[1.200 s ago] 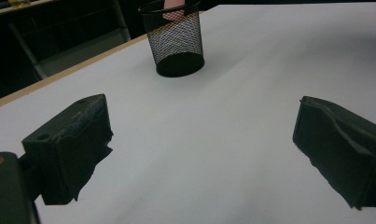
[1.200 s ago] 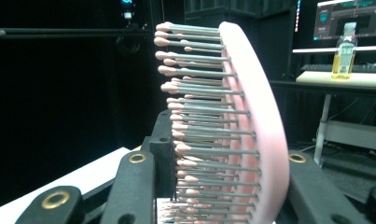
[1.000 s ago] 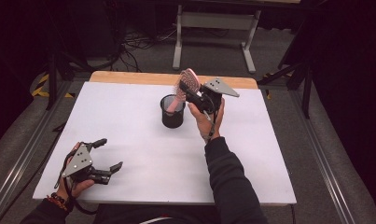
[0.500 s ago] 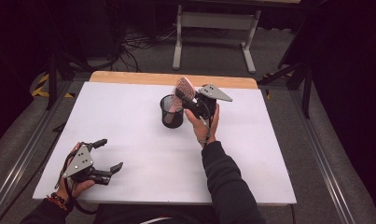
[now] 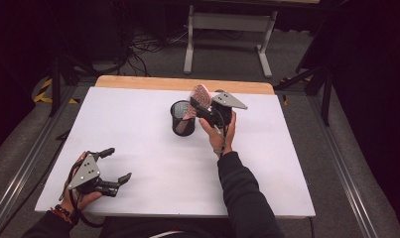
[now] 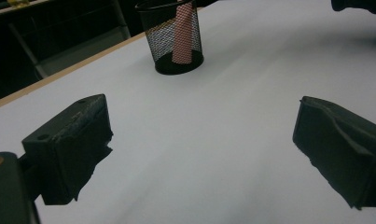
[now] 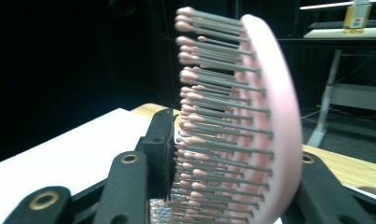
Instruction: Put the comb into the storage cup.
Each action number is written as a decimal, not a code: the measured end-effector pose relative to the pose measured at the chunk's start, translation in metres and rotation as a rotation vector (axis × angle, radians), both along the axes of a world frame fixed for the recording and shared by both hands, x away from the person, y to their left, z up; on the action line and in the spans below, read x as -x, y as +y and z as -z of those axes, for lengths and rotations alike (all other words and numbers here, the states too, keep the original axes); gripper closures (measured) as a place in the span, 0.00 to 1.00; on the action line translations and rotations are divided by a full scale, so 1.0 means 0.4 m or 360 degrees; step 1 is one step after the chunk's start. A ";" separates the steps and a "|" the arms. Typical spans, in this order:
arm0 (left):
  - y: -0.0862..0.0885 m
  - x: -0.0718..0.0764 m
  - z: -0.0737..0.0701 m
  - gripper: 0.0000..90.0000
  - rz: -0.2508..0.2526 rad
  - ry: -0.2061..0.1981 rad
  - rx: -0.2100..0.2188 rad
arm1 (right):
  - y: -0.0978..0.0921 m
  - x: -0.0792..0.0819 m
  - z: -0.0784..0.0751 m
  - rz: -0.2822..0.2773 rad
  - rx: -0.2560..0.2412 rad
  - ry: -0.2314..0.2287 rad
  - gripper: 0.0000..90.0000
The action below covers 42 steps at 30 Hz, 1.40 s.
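High view shows the right gripper (image 5: 203, 106), clamped on the pink hairbrush (image 5: 201, 94), has lowered its handle into the mesh cup (image 5: 182, 119); release seems next, while the left gripper (image 5: 113, 166) rests with fingers apart on the counter (image 5: 138, 148).

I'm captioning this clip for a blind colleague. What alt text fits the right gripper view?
A pink hairbrush stands upright, clamped between the right gripper's two black jaws, its rows of round-tipped bristles pointing left. Behind lie a white table with a wooden edge and a dark room.

One pink hairbrush (image 5: 201, 94), one mesh cup (image 5: 182, 118), two grippers
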State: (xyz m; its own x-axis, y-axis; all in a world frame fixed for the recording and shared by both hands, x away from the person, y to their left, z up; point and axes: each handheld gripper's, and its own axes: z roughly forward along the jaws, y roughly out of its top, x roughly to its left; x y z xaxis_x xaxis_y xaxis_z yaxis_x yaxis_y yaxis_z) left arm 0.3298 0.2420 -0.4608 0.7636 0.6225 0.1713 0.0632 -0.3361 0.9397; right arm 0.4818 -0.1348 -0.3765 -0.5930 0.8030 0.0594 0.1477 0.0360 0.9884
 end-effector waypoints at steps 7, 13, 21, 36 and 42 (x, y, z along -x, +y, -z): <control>-0.006 -0.001 0.003 0.07 0.0008 0.0002 -0.0018 | -0.024 0.006 -0.001 0.0078 0.0015 -0.0026 0.49; -0.008 -0.001 0.003 0.06 0.0020 0.0012 -0.0028 | -0.035 0.011 -0.004 0.0114 0.0030 -0.0047 0.46; -0.008 -0.003 0.004 0.06 0.0023 0.0020 -0.0022 | -0.049 0.028 -0.029 0.0145 0.0097 -0.0112 0.41; -0.012 -0.004 0.006 0.06 0.0024 0.0023 -0.0040 | -0.070 0.062 -0.074 0.0157 0.0183 -0.0216 0.38; -0.011 -0.004 0.006 0.06 0.0025 0.0027 -0.0038 | -0.066 0.082 -0.097 0.0152 0.0246 -0.0274 0.38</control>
